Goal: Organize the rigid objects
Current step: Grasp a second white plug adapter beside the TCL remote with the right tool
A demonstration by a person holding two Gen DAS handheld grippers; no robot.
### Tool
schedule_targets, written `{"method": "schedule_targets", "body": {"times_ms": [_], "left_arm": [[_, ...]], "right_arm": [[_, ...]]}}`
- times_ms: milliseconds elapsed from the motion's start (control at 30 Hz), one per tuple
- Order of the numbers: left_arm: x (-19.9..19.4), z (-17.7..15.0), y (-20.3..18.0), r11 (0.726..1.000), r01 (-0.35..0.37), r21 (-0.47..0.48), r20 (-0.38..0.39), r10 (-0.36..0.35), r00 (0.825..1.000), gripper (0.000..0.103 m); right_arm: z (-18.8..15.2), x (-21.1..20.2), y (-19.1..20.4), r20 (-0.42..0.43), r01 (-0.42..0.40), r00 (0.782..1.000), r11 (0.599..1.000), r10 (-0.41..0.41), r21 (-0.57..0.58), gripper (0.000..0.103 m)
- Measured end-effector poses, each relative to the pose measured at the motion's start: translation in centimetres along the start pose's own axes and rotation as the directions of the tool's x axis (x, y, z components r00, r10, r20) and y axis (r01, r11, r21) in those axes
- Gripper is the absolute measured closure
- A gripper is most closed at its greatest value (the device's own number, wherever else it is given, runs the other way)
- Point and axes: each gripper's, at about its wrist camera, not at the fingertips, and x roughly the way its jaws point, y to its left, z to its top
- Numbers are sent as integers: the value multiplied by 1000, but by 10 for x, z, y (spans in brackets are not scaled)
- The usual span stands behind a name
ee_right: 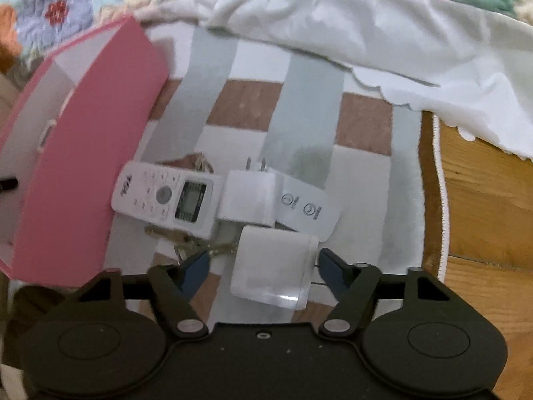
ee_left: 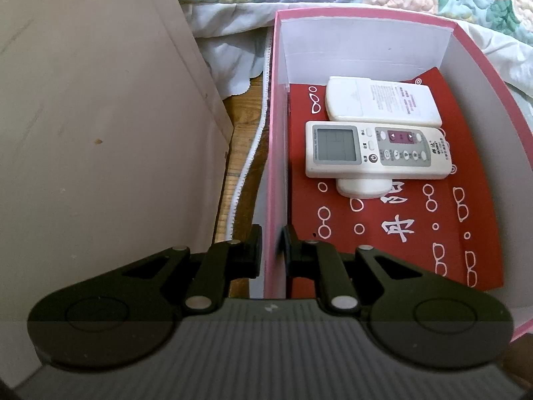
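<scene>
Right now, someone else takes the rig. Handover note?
Left gripper: clamped on the pink box wall, steadying it.
Right gripper: open, straddling a white charger on the mat, not gripped.
Done: two remotes stacked in the box with another white item.
Left: charger, second charger, VIVA remote, keys.

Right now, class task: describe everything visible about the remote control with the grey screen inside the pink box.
The remote is a white, plastic-looking bar lying face up and crosswise in the pink box. A grey blank screen fills one end; grey and white buttons and a maroon panel fill the rest, with printed characters at the far end. It rests on a smaller white object and touches a second white remote behind it, above red printed card.
</scene>
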Motion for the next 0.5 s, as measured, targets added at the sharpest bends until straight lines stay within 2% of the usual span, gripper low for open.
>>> {"method": "schedule_targets", "body": {"times_ms": [67,167,367,500], "left_arm": [[0,-1,0,1000,-2,2,0,2,1000,90],[0,-1,0,1000,-2,3,-2,2,1000,90],[0,-2,-1,1000,-2,2,-1,2,1000,90],[1,-2,-1,1000,-3,5,-4,3,1000,90]], "right_arm": [[-3,6,6,5,62,998,997,-62,-49,37],[-4,5,9,16,94,996,992,-93,-89,38],[-3,9,7,24,93,996,988,-91,-125,39],[-5,4,7,16,74,997,991,-73,-109,39]]}}
